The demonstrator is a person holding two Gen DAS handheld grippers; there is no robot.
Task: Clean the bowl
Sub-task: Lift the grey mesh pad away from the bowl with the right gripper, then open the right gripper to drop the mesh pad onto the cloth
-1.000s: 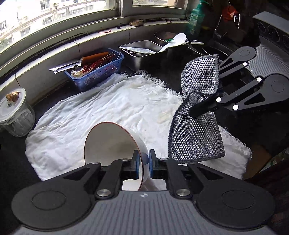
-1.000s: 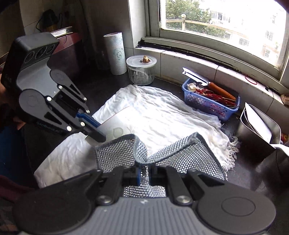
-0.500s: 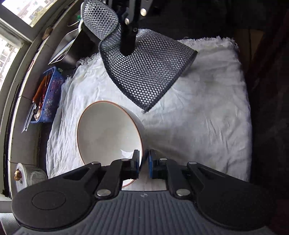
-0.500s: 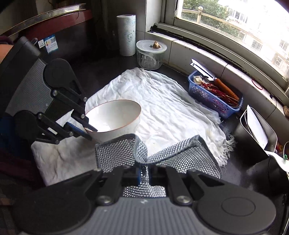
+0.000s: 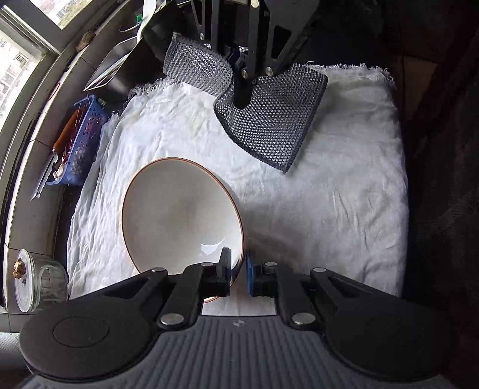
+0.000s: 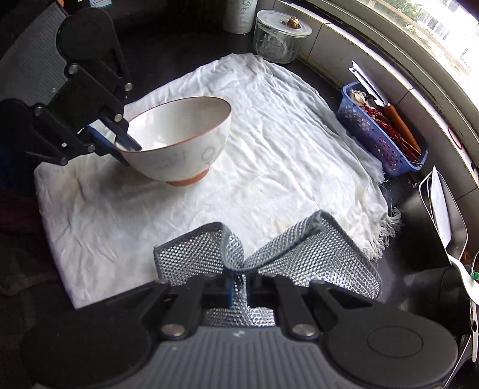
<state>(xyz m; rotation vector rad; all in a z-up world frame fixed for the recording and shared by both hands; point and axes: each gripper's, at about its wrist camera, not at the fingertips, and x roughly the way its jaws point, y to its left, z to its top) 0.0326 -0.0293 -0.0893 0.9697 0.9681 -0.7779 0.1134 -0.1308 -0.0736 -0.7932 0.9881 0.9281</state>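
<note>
A white bowl (image 5: 179, 215) with a brown rim and foot stands on a white cloth (image 5: 329, 209); it also shows in the right wrist view (image 6: 182, 140). My left gripper (image 5: 238, 269) is shut on the bowl's near rim, one finger inside, one outside; it shows in the right wrist view (image 6: 125, 143) at the left. My right gripper (image 6: 239, 284) is shut on a folded silver mesh scrubbing cloth (image 6: 314, 254), held above the cloth's edge, apart from the bowl. The mesh scrubbing cloth (image 5: 269, 119) hangs beyond the bowl in the left wrist view.
A blue basket (image 6: 380, 131) with a carrot, chillies and a knife stands by the window ledge. A lidded glass jar (image 6: 281, 39) and a paper roll (image 6: 242, 15) stand at the back. A steel tray (image 6: 443, 209) and a white spoon (image 6: 467, 269) lie at the right.
The bowl has come down from tilted on its side to nearly upright on the cloth. My right gripper with the mesh has drawn back and higher.
</note>
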